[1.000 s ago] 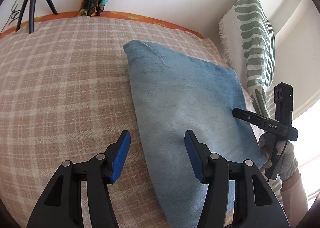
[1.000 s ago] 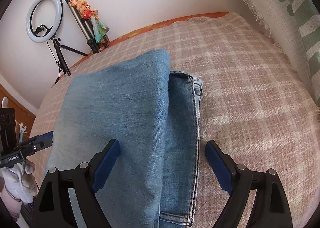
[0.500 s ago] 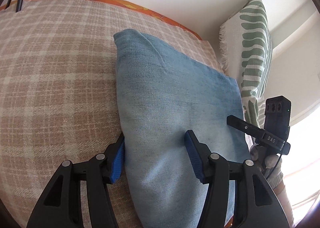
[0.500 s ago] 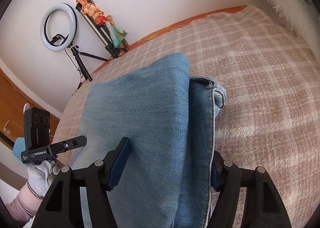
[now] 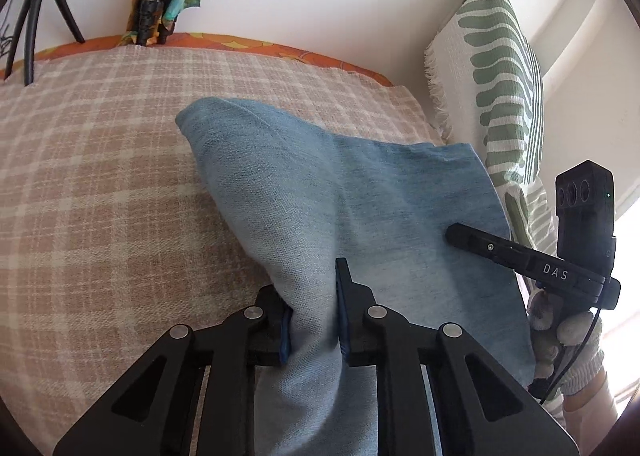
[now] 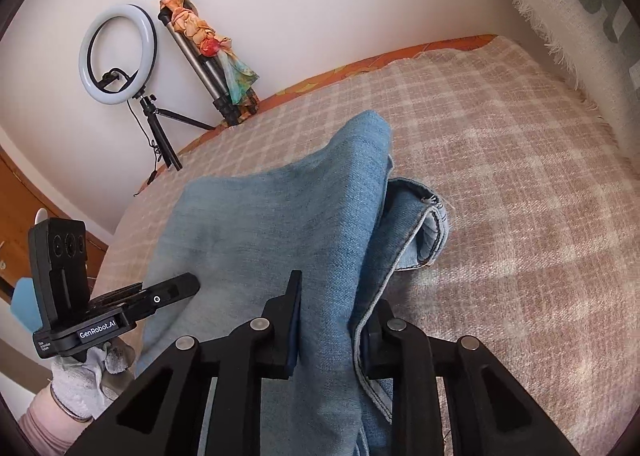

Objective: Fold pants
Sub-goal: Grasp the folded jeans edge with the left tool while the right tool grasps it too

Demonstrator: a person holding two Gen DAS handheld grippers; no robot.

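The pants point(image 5: 360, 207) lie on the bed point(image 5: 100, 175), pinched at their near edge by the left gripper point(image 5: 312, 320) and right gripper point(image 6: 328, 328); the free end extends far, so the fold is judged to run that way.

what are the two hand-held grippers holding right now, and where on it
Both hold the folded jeans. The left hand-held gripper is shut on the near edge at one side; the right hand-held gripper is shut on the near edge at the other, hemmed side.
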